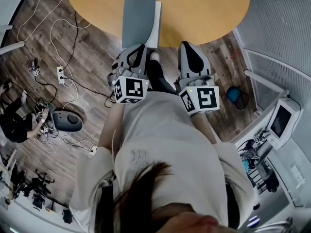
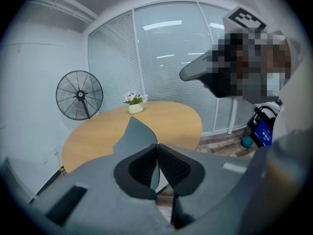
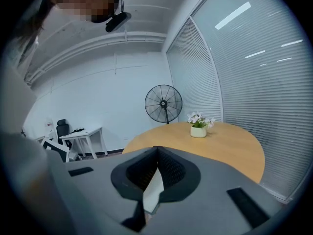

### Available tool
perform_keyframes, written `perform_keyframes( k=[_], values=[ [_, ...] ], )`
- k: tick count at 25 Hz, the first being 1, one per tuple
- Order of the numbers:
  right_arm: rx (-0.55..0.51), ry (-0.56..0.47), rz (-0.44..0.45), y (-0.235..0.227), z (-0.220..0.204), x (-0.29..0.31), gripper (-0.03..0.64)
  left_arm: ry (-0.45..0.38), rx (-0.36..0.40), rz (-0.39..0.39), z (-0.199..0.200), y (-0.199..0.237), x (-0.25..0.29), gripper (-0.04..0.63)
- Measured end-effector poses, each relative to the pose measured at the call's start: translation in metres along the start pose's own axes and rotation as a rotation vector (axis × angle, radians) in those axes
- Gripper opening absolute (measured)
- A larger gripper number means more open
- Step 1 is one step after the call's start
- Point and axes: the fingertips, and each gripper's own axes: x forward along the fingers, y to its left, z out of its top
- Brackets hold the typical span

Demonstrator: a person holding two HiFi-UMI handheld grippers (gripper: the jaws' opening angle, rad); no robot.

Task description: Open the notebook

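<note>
Barely begun, judging by the lie of things. Ahead of both tongs, a round wooden table, bearing the notebook straight in front of the left tongs and overhanging the rim toward them at its near end. Nipped tight in the left tongs: the near edge of the grey cover, seemingly bowed up a little off the white pages. Pressed together as well, the right tongs, standing off to the right of the notebook by the table's rim. In the gap under their tips, a white paper-like sliver, impossible to call a page or not. Left to do, most likely: swinging the cover right over and laying it flat.

Bare tabletop beyond the left tongs and to either side of the notebook, so ample room for that swing. Worth minding the overhang, with little rim under the near end and a real chance of dragging the whole notebook off by pulling back. Far ahead of the right tongs, a small flower pot, well clear.
</note>
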Motion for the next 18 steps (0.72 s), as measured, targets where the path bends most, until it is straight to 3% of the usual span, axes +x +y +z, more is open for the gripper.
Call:
perform_keyframes(
  k=[18],
  values=[
    [-0.039, -0.051, 0.100, 0.035, 0.022, 0.015, 0.002, -0.045, -0.125, 0.202, -0.003, 0.057, -0.047, 0.025]
  ],
)
